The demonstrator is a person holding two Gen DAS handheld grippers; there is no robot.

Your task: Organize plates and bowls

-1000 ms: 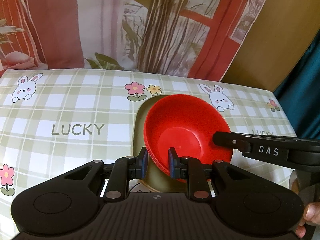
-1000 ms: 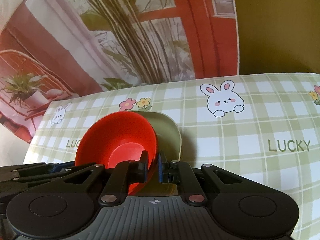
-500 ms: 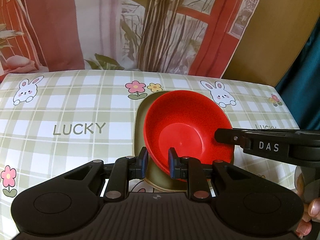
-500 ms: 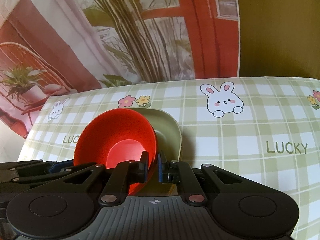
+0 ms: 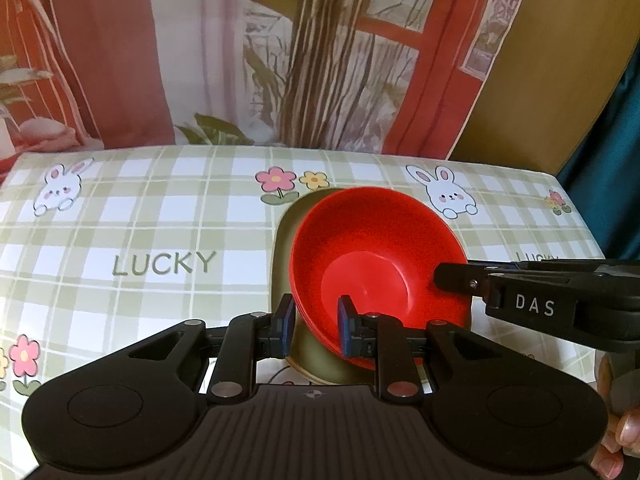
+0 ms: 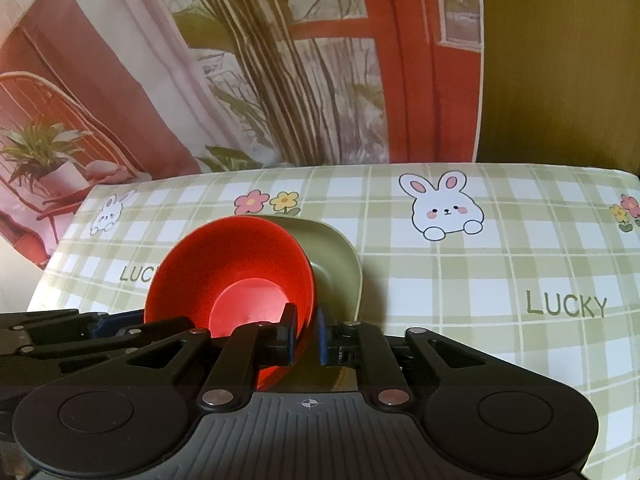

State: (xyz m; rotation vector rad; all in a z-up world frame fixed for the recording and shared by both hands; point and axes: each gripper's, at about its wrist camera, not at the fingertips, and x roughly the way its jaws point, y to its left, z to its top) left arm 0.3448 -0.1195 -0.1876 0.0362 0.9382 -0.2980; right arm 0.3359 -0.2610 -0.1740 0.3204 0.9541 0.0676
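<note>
A red bowl (image 5: 372,256) sits on an olive-green plate (image 5: 286,248) on the checked tablecloth. My left gripper (image 5: 314,324) is shut on the bowl's near rim, one pad inside and one outside. My right gripper (image 6: 306,336) is shut on the bowl's right rim (image 6: 310,292); it shows in the left wrist view (image 5: 444,278) coming in from the right. The red bowl (image 6: 236,268) and the green plate (image 6: 340,260) also show in the right wrist view. The plate's near part is hidden behind the bowl and fingers.
The table (image 5: 120,220) is covered with a green plaid cloth with rabbits, flowers and "LUCKY" print. A printed curtain backdrop (image 5: 280,60) hangs behind the far edge. A brown wall (image 6: 560,60) stands at the back right.
Both grippers keep their hold on the bowl. The views have drawn back and up slightly, so the bowl and plate sit a little lower against the table.
</note>
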